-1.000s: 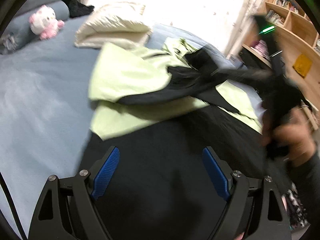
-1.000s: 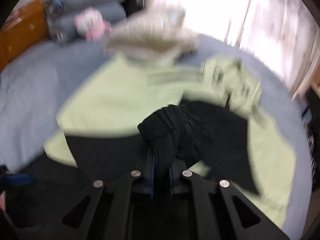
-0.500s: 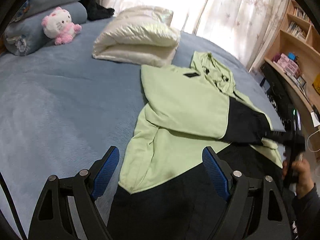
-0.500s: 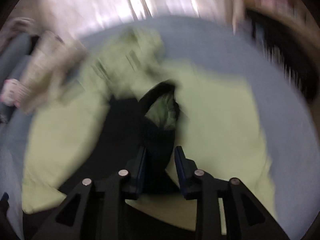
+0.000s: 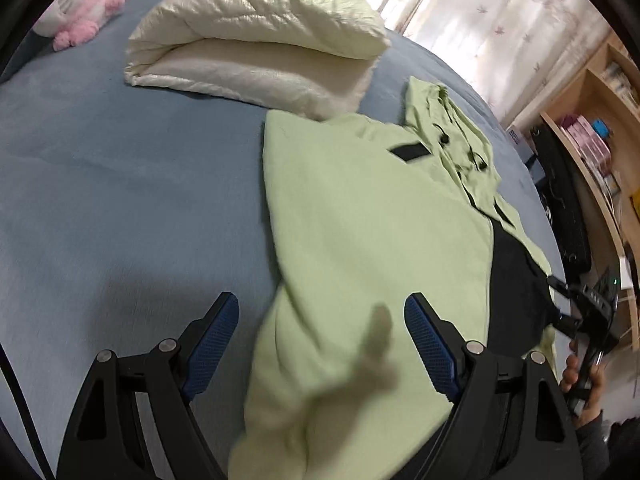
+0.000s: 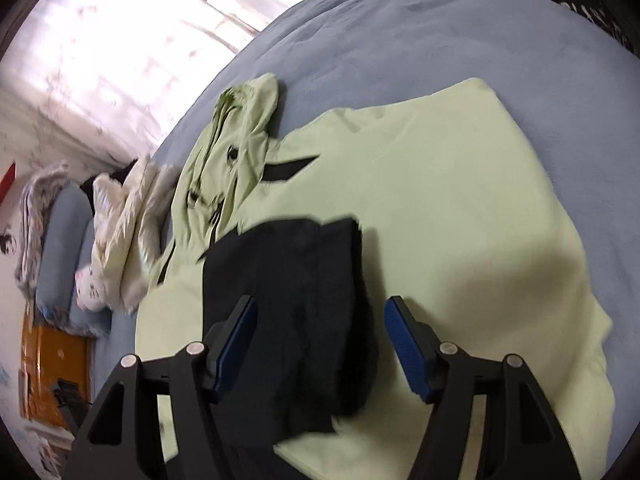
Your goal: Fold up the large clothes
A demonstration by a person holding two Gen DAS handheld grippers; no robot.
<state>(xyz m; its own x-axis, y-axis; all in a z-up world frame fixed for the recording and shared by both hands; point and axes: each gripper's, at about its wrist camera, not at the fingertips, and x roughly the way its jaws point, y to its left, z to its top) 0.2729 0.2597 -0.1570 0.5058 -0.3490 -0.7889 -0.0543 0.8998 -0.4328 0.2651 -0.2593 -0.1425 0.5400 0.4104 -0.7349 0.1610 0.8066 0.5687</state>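
Pale-green jacket (image 5: 360,216) with black panels lies flat on the blue bed (image 5: 120,200), just beside the folded cream duvet (image 5: 256,40) at its 11 o'clock; a pink plush toy (image 5: 80,20) sits well apart near the pillows.

Your left gripper (image 5: 322,344) hovers over the jacket's near left edge, jaws wide apart, nothing between them. Judged: you hold it there ready to pinch that side for the next fold.

Your right gripper (image 6: 320,344) has just been opening its jaws; the black sleeve (image 6: 296,300) lies between them, pads not pressing. Judged: the sleeve was laid across the green body so the outline becomes a narrower rectangle.

Long axis, left wrist view: hem at 6 o'clock, collar and hood (image 5: 444,120) toward 1 o'clock. The sleeve's cuff end lies nearest your right jaws.
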